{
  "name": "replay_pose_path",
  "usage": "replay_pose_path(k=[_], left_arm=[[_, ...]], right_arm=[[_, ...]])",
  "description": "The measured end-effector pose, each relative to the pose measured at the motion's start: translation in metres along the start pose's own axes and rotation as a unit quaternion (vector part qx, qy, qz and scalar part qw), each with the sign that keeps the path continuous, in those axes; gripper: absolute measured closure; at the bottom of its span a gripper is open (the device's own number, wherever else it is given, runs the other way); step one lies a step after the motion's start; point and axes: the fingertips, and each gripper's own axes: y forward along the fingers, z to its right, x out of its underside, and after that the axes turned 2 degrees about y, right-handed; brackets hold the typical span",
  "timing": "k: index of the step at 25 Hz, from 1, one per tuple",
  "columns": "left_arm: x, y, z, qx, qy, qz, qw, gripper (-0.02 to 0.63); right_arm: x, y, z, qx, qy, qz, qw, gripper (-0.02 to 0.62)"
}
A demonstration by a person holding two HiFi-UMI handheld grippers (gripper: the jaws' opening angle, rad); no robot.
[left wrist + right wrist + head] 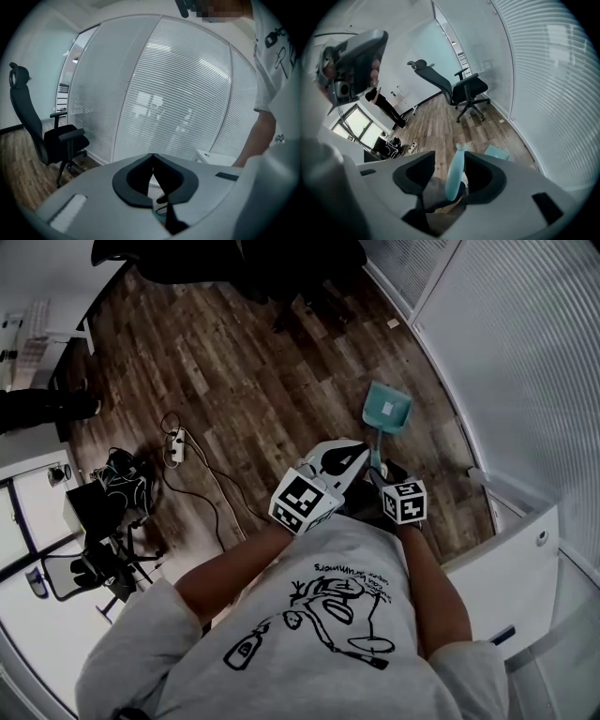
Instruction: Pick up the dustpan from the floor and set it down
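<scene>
Right claw has its jaws apart, not gripping, with the teal dustpan handle upright between them, close to the wall-side jaw and clear of the other. The dustpan rests on the wood floor just ahead of and below that claw, beside the blinded glass wall, with an office chair well beyond. Left claw, next to the right one, has its jaws closed together.

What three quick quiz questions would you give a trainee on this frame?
1. True or false: the left gripper is shut.
2. The right gripper is open. What stands between its jaws? A) broomstick B) dustpan handle C) bottle
3. Fill in: the dustpan's pan lies on the ___ floor.
Key: 1 true; 2 B; 3 wooden.
</scene>
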Motion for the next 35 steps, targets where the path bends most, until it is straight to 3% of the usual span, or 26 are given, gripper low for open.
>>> replay_pose_path(k=[10, 19, 29, 31, 35], left_arm=[[0.004, -0.005, -0.009, -0.009, 0.000, -0.008, 0.9999, 0.604], [0.010, -0.009, -0.020, -0.016, -0.005, -0.017, 0.9997, 0.604], [0.015, -0.009, -0.029, -0.022, -0.009, -0.024, 0.9994, 0.604], [0.013, -0.009, -0.030, -0.023, -0.008, -0.024, 0.9994, 0.604], [0.013, -0.011, -0.033, -0.027, -0.008, -0.023, 0.9993, 0.604]], right_arm=[[0.029, 0.029, 0.010, -0.002, 0.046, -0.043, 0.998, 0.405], [0.041, 0.046, 0.017, -0.003, 0.051, -0.062, 0.997, 0.403], [0.031, 0.060, 0.018, -0.017, 0.094, -0.043, 0.994, 0.406], [0.029, 0.057, 0.021, -0.015, 0.107, -0.036, 0.994, 0.449], [0.026, 0.055, 0.024, -0.019, 0.134, -0.018, 0.991, 0.477]])
